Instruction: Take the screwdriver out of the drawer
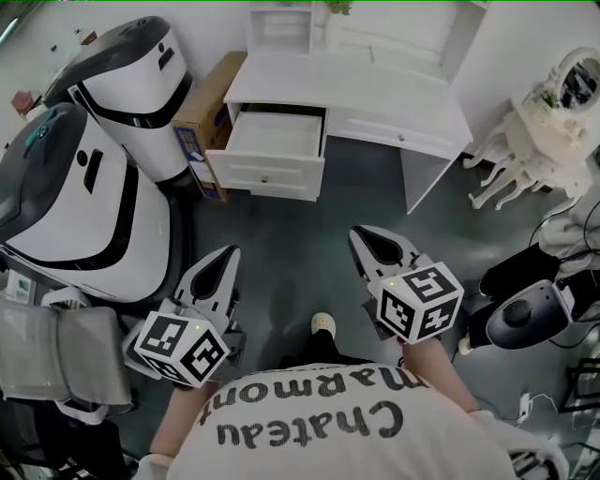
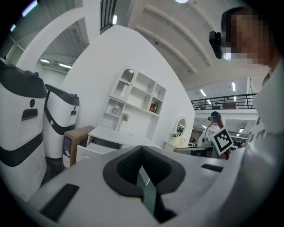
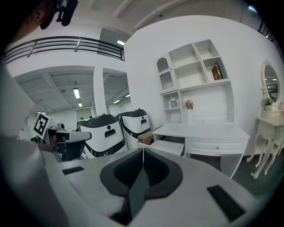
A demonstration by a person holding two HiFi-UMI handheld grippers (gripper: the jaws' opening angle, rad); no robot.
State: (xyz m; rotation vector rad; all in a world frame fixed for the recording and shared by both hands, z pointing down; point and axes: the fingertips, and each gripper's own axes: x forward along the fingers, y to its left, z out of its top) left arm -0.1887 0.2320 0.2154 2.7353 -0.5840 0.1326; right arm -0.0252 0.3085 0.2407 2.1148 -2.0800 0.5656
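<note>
Far left: two white-and-black machines, the nearer one (image 1: 66, 202) large, the other (image 1: 131, 75) behind it. A grey chair (image 1: 56, 356) sits at the bottom left corner. A cardboard box (image 1: 208, 112) stands between the rear machine and the white desk (image 1: 375, 98).

The drawer (image 1: 272, 148) at the desk's left end is pulled out and open, and its inside reads plain white. The screwdriver can't be made out in any view, either too small or hidden in the drawer. A shelf unit (image 1: 281, 28) stands on the surface at the back.

The left gripper (image 1: 230, 251) is held over the dark floor (image 1: 281, 234), well short of the desk and pointing toward the drawer. Its fingers (image 2: 117, 170) are together with nothing between them. A marker cube (image 1: 180, 349) sits at its rear.

The person's shoe (image 1: 322, 323) shows between the two grippers, with the shirt (image 1: 328, 427) below it.

The right gripper (image 1: 357, 232) is level with the left one and also well back from the desk. Its fingers (image 3: 162, 170) are pressed together and empty.

Far right: a small white vanity table with an oval mirror (image 1: 553, 117), and a black round device (image 1: 523, 321) on the floor near it.
</note>
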